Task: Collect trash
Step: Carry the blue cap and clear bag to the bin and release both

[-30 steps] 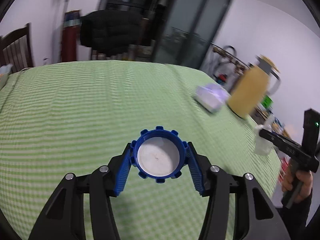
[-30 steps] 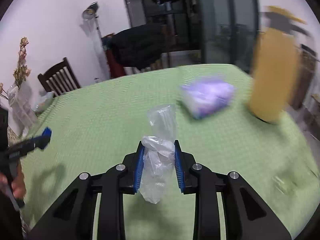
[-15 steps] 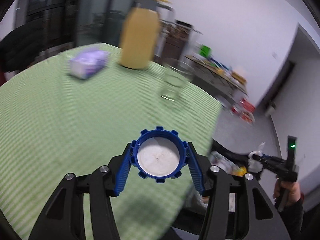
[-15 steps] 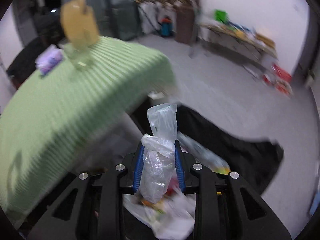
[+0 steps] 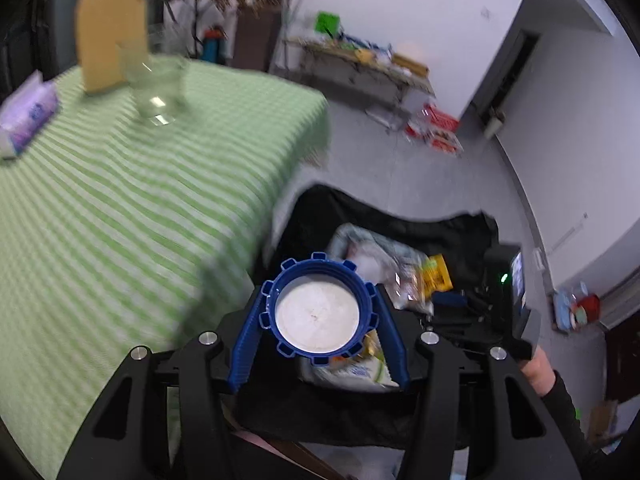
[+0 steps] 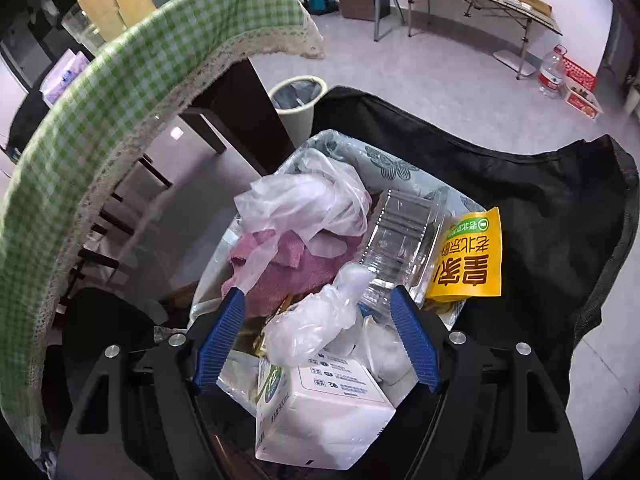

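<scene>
My left gripper (image 5: 318,312) is shut on a blue notched cap with a white liner (image 5: 318,316), held above the near rim of the black trash bag (image 5: 404,232). My right gripper (image 6: 316,324) is open right over the bag (image 6: 540,216). A crumpled clear plastic bag (image 6: 316,320) lies loose between its blue fingers, on top of the trash. The bag holds a white carton (image 6: 324,416), a clear bottle (image 6: 404,240), a yellow packet (image 6: 468,264), pink cloth and more plastic film. The right gripper also shows in the left wrist view (image 5: 472,316), low over the bag.
The green checked table (image 5: 120,208) stands left of the bag, with a glass (image 5: 158,88), a yellow jug (image 5: 110,32) and a tissue pack (image 5: 28,116). A small lined bin (image 6: 298,100) sits beyond the bag. A folding table with clutter stands at the far wall.
Both grippers swung from over the table to the trash bag. My right gripper opened and let go of the clear plastic bag. My left gripper still holds the cap.
</scene>
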`<state>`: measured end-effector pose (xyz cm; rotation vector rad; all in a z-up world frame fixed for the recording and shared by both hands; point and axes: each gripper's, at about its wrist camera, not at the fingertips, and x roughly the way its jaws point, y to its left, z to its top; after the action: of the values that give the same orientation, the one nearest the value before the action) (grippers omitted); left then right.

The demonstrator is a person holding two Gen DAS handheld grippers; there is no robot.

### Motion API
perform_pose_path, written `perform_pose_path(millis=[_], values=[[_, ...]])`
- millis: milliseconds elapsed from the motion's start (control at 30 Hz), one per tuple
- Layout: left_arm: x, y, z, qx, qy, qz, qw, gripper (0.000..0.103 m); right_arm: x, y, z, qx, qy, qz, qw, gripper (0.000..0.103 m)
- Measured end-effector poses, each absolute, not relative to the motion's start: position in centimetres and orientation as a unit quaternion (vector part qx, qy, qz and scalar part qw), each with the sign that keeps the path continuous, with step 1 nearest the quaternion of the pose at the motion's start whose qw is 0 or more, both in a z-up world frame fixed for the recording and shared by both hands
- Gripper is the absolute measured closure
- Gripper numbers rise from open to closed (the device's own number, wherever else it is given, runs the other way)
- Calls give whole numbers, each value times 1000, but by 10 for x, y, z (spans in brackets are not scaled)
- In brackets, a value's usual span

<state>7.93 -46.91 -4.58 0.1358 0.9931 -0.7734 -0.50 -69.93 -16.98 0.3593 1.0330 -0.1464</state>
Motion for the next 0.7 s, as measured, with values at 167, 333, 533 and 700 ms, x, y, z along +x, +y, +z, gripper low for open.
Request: perform_pose_path(millis=[167,333,533,700], values=[[74,-515,-88,74,507,-395,762,52,-39,-730,-144,187,446,-94,870,31],[68,-558,-147,97,566,-410,708,52,-68,-751,-135,210,426,-116,873,31],[83,-579,-223,80,649,-369,660,47,-71,-752,-144,223,432,-112,867,31],[84,-569,-220,61,650,-374,659,30,-70,-750,-141,220,432,-108,868,31]])
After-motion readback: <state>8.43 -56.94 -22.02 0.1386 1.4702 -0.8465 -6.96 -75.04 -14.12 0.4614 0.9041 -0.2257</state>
